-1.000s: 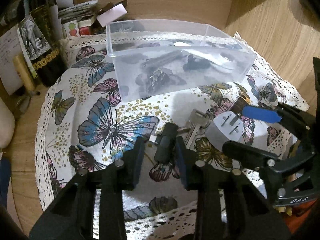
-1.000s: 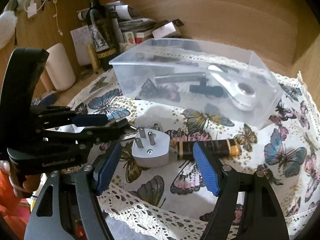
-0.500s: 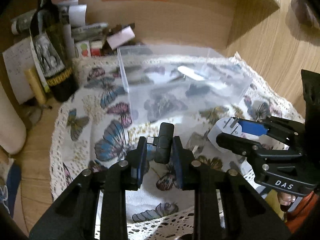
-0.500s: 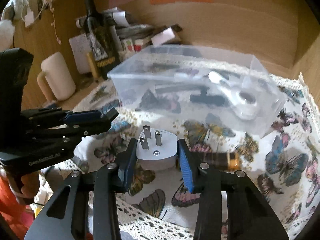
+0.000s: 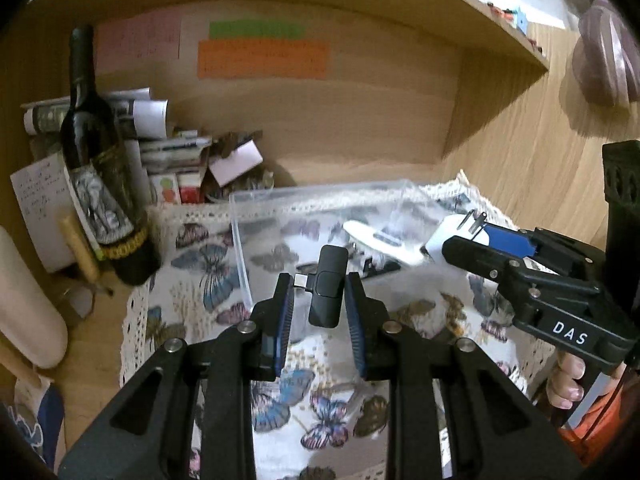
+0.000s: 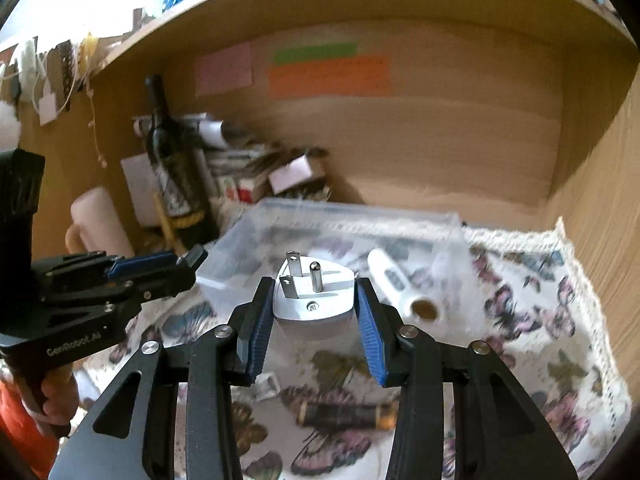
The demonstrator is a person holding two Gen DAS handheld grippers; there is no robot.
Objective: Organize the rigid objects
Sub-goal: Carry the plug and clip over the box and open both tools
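Note:
My left gripper (image 5: 319,300) is shut on a small black USB adapter (image 5: 327,286) and holds it in the air before the clear plastic box (image 5: 316,204). My right gripper (image 6: 316,300) is shut on a white three-pin plug adapter (image 6: 314,294), raised near the box (image 6: 340,220); the plug also shows in the left wrist view (image 5: 448,232). A white tool (image 6: 400,288) lies in the box. A dark cylindrical battery (image 6: 344,412) lies on the butterfly cloth (image 6: 540,320) below my right gripper.
A wine bottle (image 5: 100,160) stands at the back left beside stacked papers and small boxes (image 5: 188,160). A cream roll (image 5: 28,300) lies at the far left. Wooden walls and a shelf (image 5: 500,20) enclose the desk. A small packet (image 6: 266,386) lies on the cloth.
Both grippers have risen from the cloth with their objects and moved toward the box. The right one closed on the plug a second ago.

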